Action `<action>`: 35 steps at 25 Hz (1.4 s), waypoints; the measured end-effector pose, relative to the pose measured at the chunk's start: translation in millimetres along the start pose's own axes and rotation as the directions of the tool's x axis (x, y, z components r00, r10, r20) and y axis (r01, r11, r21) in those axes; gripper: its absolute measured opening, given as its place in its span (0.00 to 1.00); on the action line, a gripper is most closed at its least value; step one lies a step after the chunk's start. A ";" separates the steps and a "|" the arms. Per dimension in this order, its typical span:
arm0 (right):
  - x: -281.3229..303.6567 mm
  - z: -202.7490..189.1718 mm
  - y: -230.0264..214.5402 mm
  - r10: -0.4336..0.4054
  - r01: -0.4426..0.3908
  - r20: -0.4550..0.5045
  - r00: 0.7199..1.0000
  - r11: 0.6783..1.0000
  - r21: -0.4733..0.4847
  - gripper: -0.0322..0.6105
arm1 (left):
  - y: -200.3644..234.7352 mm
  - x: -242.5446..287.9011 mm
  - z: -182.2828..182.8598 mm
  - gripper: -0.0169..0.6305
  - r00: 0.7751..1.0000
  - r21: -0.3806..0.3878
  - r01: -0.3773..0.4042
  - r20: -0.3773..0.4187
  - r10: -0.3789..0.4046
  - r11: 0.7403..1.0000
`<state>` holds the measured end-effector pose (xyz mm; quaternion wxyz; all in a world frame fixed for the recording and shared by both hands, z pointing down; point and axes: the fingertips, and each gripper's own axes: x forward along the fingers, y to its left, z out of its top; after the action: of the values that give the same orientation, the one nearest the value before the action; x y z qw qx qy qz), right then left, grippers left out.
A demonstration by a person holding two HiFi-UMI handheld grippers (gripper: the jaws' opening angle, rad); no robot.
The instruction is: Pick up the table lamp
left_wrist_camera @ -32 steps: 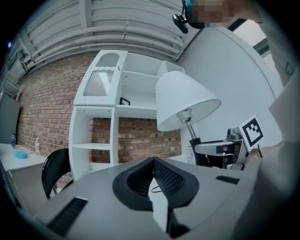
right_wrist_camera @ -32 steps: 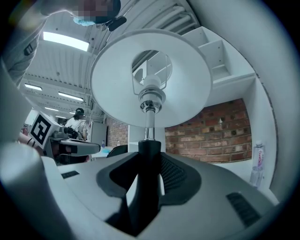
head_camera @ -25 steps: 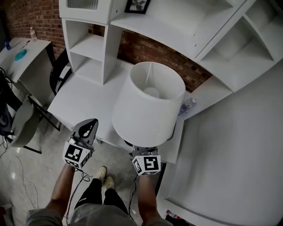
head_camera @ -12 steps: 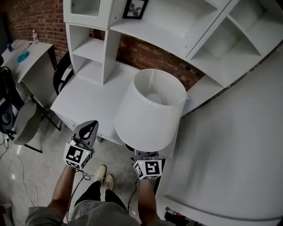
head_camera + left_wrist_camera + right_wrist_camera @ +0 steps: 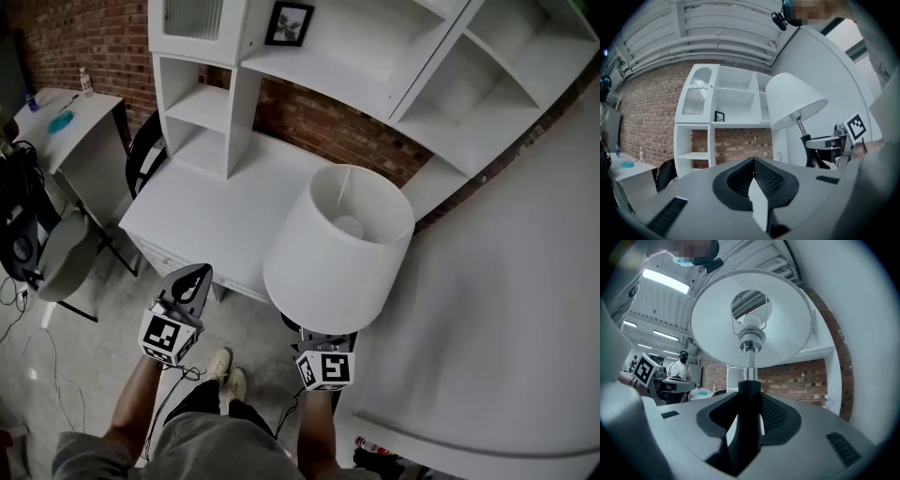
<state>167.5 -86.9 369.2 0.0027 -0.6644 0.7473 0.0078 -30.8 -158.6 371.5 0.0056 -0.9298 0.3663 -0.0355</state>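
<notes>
The grey left gripper (image 5: 197, 274) and right gripper (image 5: 326, 337) each bear a black-and-white marker cube (image 5: 169, 336); the shirt (image 5: 197, 452) is grey.

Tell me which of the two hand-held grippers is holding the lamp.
The right hand-held gripper: its jaws clamp the table lamp by its stem. The left hand-held gripper is shut on nothing.

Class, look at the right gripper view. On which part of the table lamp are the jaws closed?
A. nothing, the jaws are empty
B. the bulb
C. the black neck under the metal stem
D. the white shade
C: the right gripper clamps the black neck of the table lamp, which stands between its pads.
</notes>
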 end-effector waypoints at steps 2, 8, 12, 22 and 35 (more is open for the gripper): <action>-10.5 1.8 0.5 -0.015 0.015 -0.001 1.000 1.000 0.001 0.29 | -1.4 -8.3 2.3 0.03 1.000 0.001 -0.011 -0.006 0.011 1.000; -37.4 1.5 3.9 -0.037 0.037 -0.003 0.999 0.999 -0.001 0.29 | -4.4 -27.9 11.9 0.03 0.999 0.010 -0.037 0.011 0.037 0.999; -45.8 1.5 4.0 -0.044 0.044 -0.004 0.999 0.999 0.000 0.29 | -9.5 -35.6 10.3 0.03 0.999 0.007 -0.044 0.008 0.044 0.999; -55.3 4.5 -1.0 -0.044 0.044 0.011 0.999 0.999 0.006 0.29 | -23.2 -37.8 10.1 0.03 0.999 0.015 -0.037 0.013 0.037 0.999; -53.8 1.9 -6.8 -0.061 0.061 0.015 0.998 0.998 0.022 0.29 | -18.8 -38.2 12.3 0.03 0.998 0.015 -0.056 0.010 0.056 0.998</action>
<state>180.5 -34.2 367.9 0.0157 -0.6869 0.7266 0.0049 -45.0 -119.1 357.5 0.0152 -0.9192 0.3920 -0.0337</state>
